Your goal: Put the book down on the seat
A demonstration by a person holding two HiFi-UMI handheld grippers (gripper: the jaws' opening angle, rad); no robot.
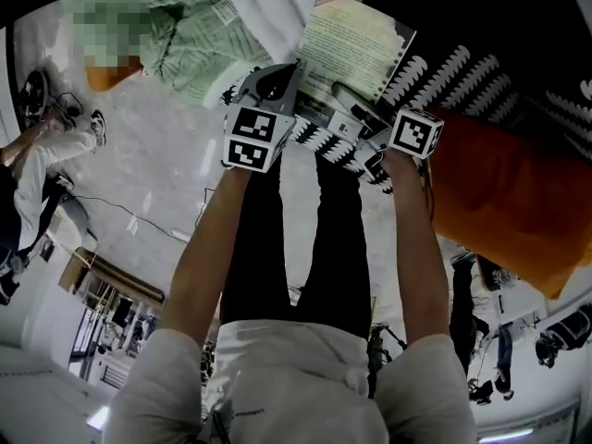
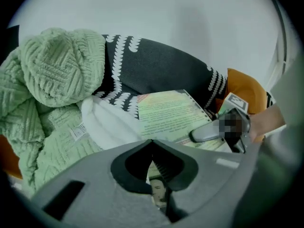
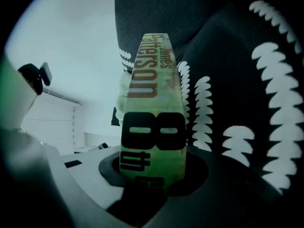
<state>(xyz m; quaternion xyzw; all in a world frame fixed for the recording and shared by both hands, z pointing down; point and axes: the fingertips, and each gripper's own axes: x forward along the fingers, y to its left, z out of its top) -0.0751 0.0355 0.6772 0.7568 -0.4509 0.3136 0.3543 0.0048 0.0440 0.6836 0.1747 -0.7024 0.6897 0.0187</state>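
Item: book [image 1: 356, 49], green-covered, its spine facing along the right gripper view. Location: it is hanging over the seat [image 1: 499, 202], at 12 o'clock of the head view, above a black cushion with white leaf marks [image 1: 444, 72]. Whether its far edge is already touching the cushion cannot be told. Holders: the right gripper [image 1: 363, 117] is clamping the spine with its claw spread wide around it. The left gripper [image 1: 277, 86] is pinching a thin printed edge, seemingly the cover, with its claw almost pressed together. Progress, as a judgement: the carry is looking nearly done, with the book arriving over the seat. The lowering, both releases and the withdrawal are remaining. Surroundings: a green knit blanket [image 1: 185, 35] is crowding the seat at 10 o'clock of the book. A white cloth [image 1: 268, 3] is lying just beside it at 11 o'clock, under the book's near corner in the left gripper view. Open room: the bare orange seat is showing at 4 o'clock, and the cushion at 2 o'clock is offering the flattest landing. The grippers are having free space to back away toward 6 o'clock.
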